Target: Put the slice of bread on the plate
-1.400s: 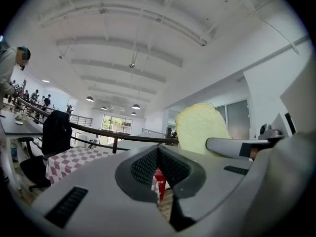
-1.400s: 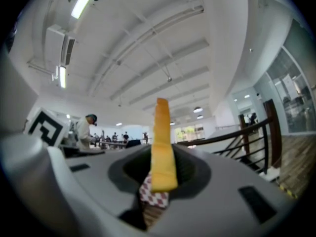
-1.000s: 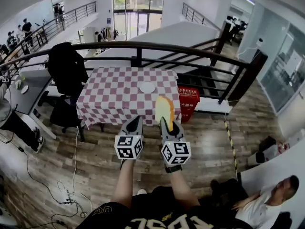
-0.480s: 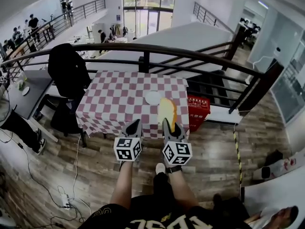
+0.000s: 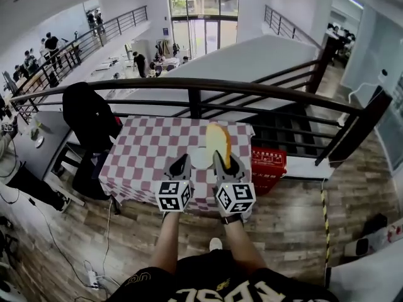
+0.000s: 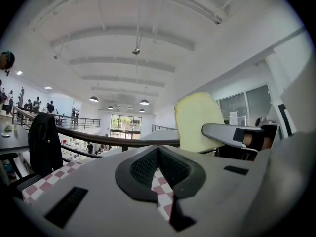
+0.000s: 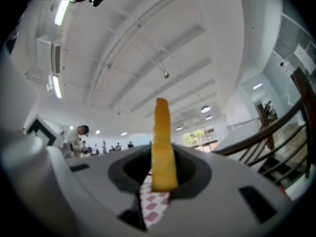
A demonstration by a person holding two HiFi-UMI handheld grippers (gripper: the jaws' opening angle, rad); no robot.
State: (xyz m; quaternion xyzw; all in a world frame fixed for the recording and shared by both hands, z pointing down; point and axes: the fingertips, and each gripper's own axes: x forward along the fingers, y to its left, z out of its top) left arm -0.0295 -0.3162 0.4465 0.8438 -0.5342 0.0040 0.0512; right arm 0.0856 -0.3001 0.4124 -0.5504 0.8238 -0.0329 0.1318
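A yellow-crusted slice of bread (image 5: 217, 141) stands upright on edge, and my right gripper (image 5: 220, 160) is shut on its lower part. In the right gripper view the slice (image 7: 162, 147) rises edge-on from between the jaws. A small white plate (image 5: 199, 159) lies near the front edge of the red-and-white checkered table (image 5: 145, 150), partly hidden behind the bread and the grippers. My left gripper (image 5: 181, 166) is level beside the right one, jaws together and holding nothing. The left gripper view shows the slice (image 6: 196, 120) and the right gripper's finger (image 6: 224, 131) to its right.
A black railing (image 5: 189, 87) runs behind the table. A dark jacket hangs on a chair (image 5: 88, 115) at the table's left end, and a red box (image 5: 267, 163) stands at its right end. Cables (image 5: 94, 266) lie on the wooden floor at left.
Both grippers have travelled forward to the checkered table together with the person. The table and plate are much nearer, and the bread now overlaps the plate in the head view.
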